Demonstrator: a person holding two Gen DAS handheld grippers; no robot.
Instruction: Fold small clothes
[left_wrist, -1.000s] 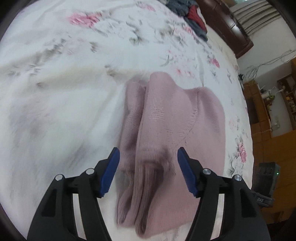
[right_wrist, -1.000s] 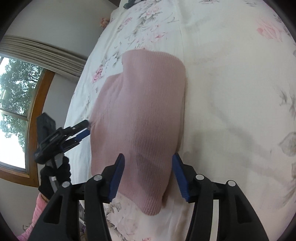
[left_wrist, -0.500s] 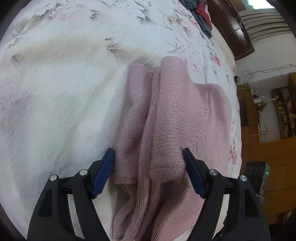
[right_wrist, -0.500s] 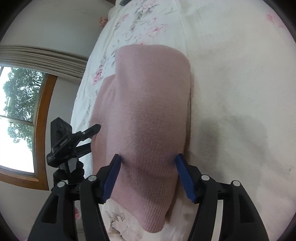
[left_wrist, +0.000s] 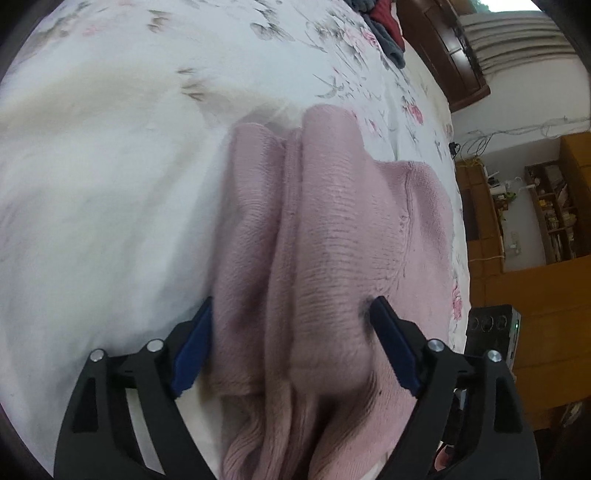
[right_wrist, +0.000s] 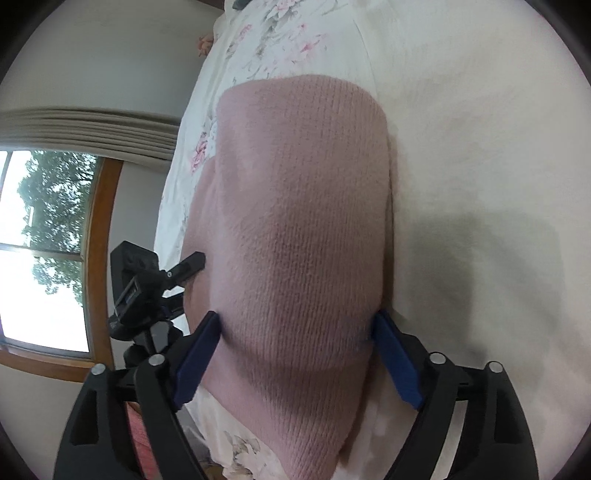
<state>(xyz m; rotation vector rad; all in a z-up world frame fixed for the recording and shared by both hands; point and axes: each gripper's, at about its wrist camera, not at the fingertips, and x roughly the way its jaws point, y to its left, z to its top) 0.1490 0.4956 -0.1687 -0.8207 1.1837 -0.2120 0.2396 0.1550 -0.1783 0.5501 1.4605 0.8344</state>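
Floral bedsheet (left_wrist: 92, 184), wide bare stretch beside the pink sweater (left_wrist: 332, 240). Left gripper (left_wrist: 291, 325) spread wide, straddling bunched folds; right gripper (right_wrist: 297, 343) spread wide across the smooth folded end.

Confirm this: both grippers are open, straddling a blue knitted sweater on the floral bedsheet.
Not quite: the sweater is pink, not blue, as both wrist views show. The rest holds: the left gripper and right gripper are open, straddling it on the floral bedsheet.

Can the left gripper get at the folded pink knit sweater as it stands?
Probably yes. The left gripper is open, its blue pads on either side of the bunched folds of the pink knit sweater, with nothing between them. The floral bedsheet around it is bare.
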